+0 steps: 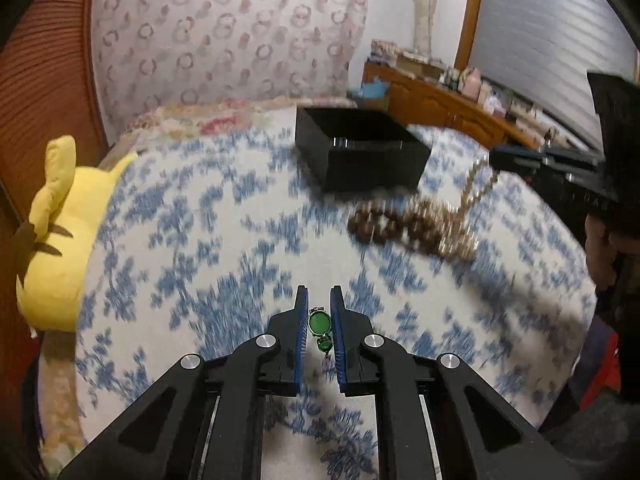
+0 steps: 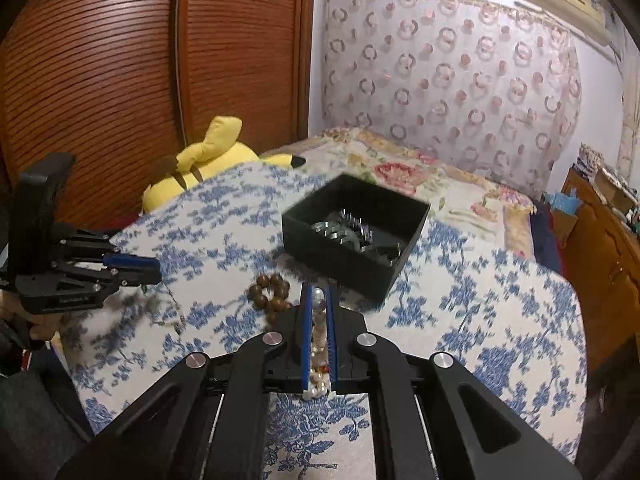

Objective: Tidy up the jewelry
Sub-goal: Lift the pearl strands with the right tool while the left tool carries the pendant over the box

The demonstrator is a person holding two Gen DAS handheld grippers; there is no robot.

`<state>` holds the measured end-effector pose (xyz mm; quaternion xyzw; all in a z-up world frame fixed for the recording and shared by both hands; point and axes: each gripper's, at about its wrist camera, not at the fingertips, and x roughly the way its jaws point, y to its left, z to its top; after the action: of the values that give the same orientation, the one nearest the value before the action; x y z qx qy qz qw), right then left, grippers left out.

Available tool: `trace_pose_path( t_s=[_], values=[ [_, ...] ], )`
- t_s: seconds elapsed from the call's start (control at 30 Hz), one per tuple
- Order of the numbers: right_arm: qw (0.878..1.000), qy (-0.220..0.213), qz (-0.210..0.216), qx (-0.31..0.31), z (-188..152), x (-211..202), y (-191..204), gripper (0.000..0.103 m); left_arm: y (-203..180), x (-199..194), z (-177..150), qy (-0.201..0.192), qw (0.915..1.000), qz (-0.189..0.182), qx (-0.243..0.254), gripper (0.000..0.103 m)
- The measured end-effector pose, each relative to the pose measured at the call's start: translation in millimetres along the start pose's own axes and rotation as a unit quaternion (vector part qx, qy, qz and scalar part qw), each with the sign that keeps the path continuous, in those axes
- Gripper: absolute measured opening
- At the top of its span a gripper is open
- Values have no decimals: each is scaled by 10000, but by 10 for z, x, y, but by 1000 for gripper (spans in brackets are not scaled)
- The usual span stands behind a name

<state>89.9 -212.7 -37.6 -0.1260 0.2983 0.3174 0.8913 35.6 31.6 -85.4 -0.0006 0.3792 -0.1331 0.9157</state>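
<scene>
My left gripper [image 1: 319,300] is shut on a green gem pendant [image 1: 319,322], held above the blue-flowered cloth; it also shows at the left of the right wrist view [image 2: 154,270] with a thin chain [image 2: 170,306] hanging from it. My right gripper [image 2: 318,292] is shut on a pearl bead strand [image 2: 318,354]; in the left wrist view the strand [image 1: 476,184] hangs from it at the right. A brown wooden bead bracelet [image 2: 270,292] lies on the cloth in front of the open black box [image 2: 352,236], which holds metal pieces.
A yellow plush toy [image 2: 200,160] lies at the far left edge of the bed. A wooden dresser [image 2: 600,240] stands to the right. A brown slatted wardrobe [image 2: 100,72] is behind the plush. A floral quilt [image 2: 400,168] lies beyond the box.
</scene>
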Motion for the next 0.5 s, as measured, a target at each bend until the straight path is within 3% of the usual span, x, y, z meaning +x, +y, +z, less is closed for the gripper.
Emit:
trace_pose_path(
  t_s=[0.23,0.5],
  values=[
    [9992,-370,-34,-140,252,-259,48,8,-44,-229,380,-522,9986,-87,28,10],
    [9974,-665,-125,-244,494,-424,43,7,-68,-242,643,-717,9973,-137,50,10]
  ],
)
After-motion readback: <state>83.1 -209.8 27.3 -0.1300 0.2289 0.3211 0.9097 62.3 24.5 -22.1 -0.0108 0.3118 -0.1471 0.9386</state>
